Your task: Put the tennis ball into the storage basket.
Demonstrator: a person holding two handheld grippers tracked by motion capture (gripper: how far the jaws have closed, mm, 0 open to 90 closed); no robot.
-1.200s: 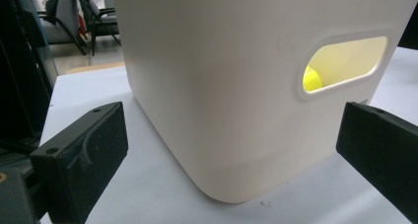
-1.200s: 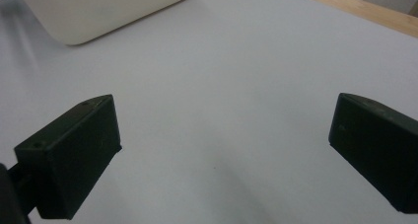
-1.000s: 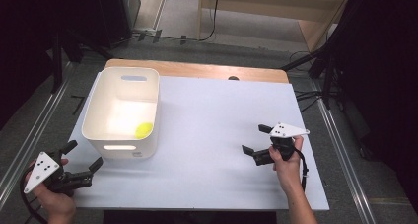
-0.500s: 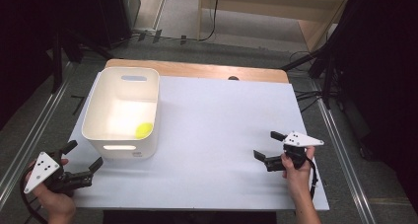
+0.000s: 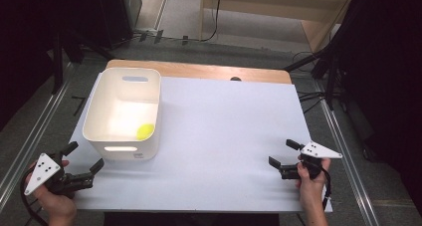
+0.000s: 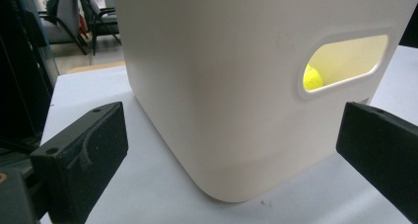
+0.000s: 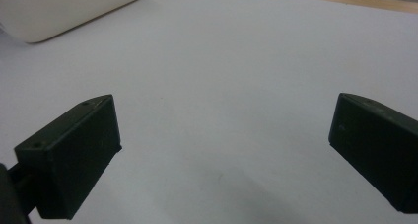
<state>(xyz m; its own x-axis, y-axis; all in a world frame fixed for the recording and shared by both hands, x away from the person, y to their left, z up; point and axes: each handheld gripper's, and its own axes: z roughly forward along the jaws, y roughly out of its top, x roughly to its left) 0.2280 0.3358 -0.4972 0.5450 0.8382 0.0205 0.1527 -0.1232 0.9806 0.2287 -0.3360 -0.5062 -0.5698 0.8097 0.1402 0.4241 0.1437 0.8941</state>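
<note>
Nearest us, our left gripper [image 5: 82, 159] waits at the near left corner of the table [image 5: 224, 131], jaws spread wide with nothing between them, aimed at the near wall of the white bin [image 5: 121, 149]; our right gripper [image 5: 283, 154] sits low at the near right edge, well apart from the bin, its jaws likewise spread and bare. We judge the work in hand to be the bin and what it carries, so we should bring the left gripper in level, keep it open until it frames the rim or handle slot [image 6: 342, 66], and close gently so the light tub does not skid. Farther in, the bin stands upright and holds one yellow ball [image 5: 145, 131], lying near its front right corner.
</note>
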